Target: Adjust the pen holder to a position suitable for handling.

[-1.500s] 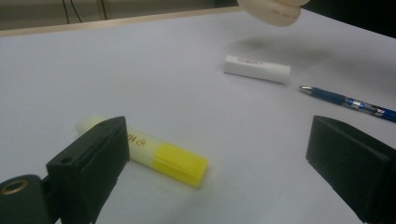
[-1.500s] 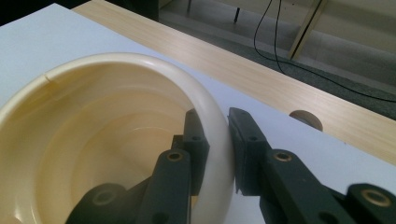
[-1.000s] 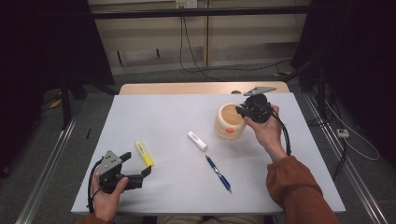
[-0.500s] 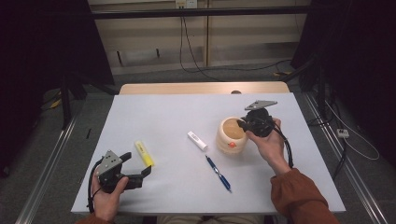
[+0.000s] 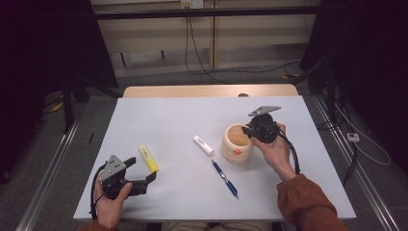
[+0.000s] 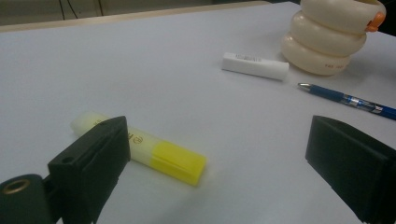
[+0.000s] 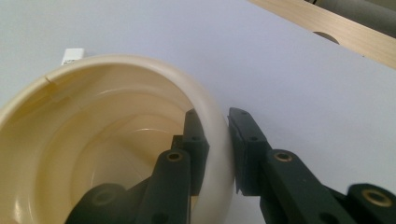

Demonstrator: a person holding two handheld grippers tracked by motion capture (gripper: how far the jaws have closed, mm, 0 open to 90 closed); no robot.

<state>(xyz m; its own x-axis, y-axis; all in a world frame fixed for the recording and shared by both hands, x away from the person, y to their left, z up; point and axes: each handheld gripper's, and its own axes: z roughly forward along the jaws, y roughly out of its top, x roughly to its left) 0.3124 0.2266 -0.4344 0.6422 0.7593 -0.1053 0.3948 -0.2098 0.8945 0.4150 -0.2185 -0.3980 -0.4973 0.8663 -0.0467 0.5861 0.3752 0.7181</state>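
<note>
The white table (image 5: 159,120) carried everything, and the cream cup (image 5: 237,143) served as the landmark. It stood on the table, right of the middle. One second before, the cup was farther from the person and seemed lifted a little; half a second before, it was already nearer and lower. At this moment it stood close to the half-second place, near the white stick and the pen.

The right gripper (image 5: 252,133) was clamped on the cup's rim, at the side away from the other things. In the right gripper view one jaw was inside the cup (image 7: 116,140) and the other outside, with the wall pressed between them.

The left gripper (image 5: 139,174) was well apart from the cup, at the near left corner of the table, in the same place as before. Its jaws stood wide apart and held nothing.

The yellow marker (image 5: 148,158) lay just beyond the left gripper, far left of the cup. The blue pen (image 5: 224,178) lay just in front of the cup, toward the person. The white stick (image 5: 203,145) lay just left of the cup. These three did not move.
</note>
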